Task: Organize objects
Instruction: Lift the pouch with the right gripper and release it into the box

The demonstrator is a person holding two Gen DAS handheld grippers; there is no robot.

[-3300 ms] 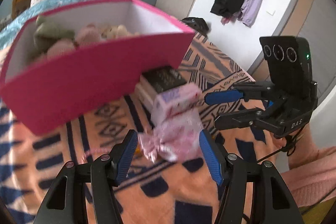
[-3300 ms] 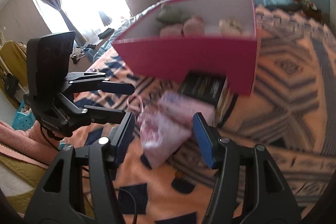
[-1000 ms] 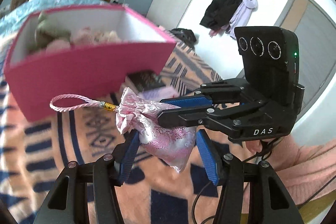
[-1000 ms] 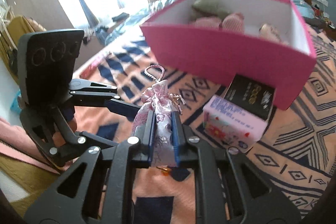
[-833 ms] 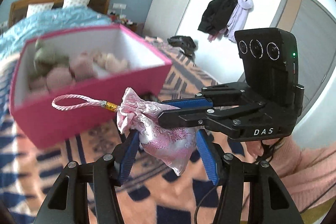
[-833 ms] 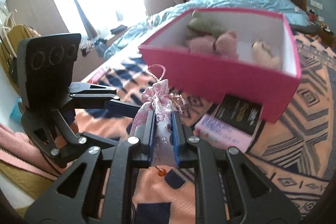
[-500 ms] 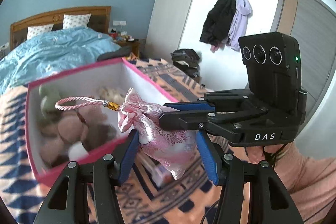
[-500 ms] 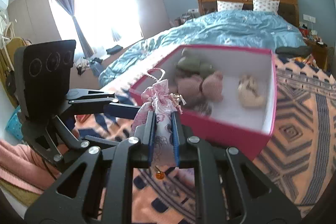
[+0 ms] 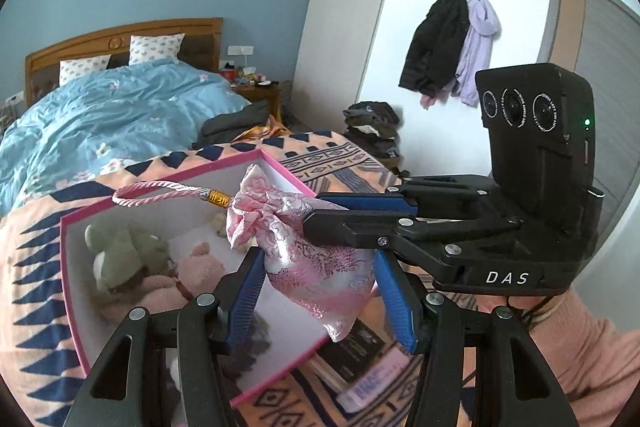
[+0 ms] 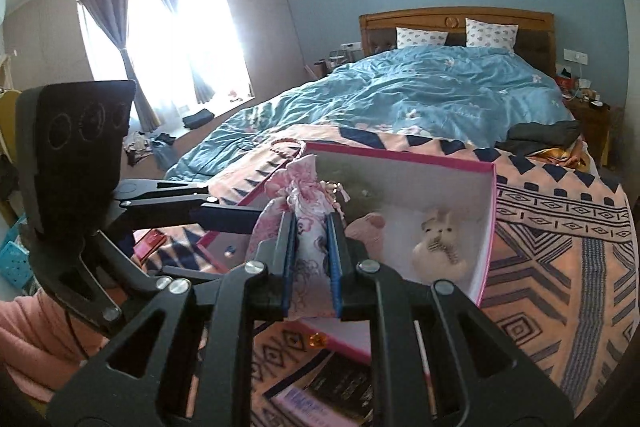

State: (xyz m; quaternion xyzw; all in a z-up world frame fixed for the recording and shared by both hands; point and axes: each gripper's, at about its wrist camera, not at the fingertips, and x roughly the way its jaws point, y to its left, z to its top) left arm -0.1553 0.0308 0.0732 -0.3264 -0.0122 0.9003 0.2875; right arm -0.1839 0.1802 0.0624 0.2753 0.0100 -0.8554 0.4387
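Pink brocade drawstring pouch [image 9: 316, 263]: soft, light, slippery.
We've got right hand-held gripper [image 10: 311, 247] clamped on its body, left hand-held gripper [image 9: 320, 291] pinching its sides; neck under gold bead [image 9: 218, 197] grips best.

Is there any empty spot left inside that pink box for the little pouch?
Yes. In the pink cardboard box, the white floor behind the cream plush bunny looks bare. The end holding the green plush toy and pink plush toys is crowded.

Blocking most of the open pink cardboard box [image 10: 486, 247]: the pink brocade drawstring pouch [image 10: 310, 227]. Hiding half under that box and running off the bottom edge: the black book [image 9: 352, 355]. Smearing too much to read: its lettering.
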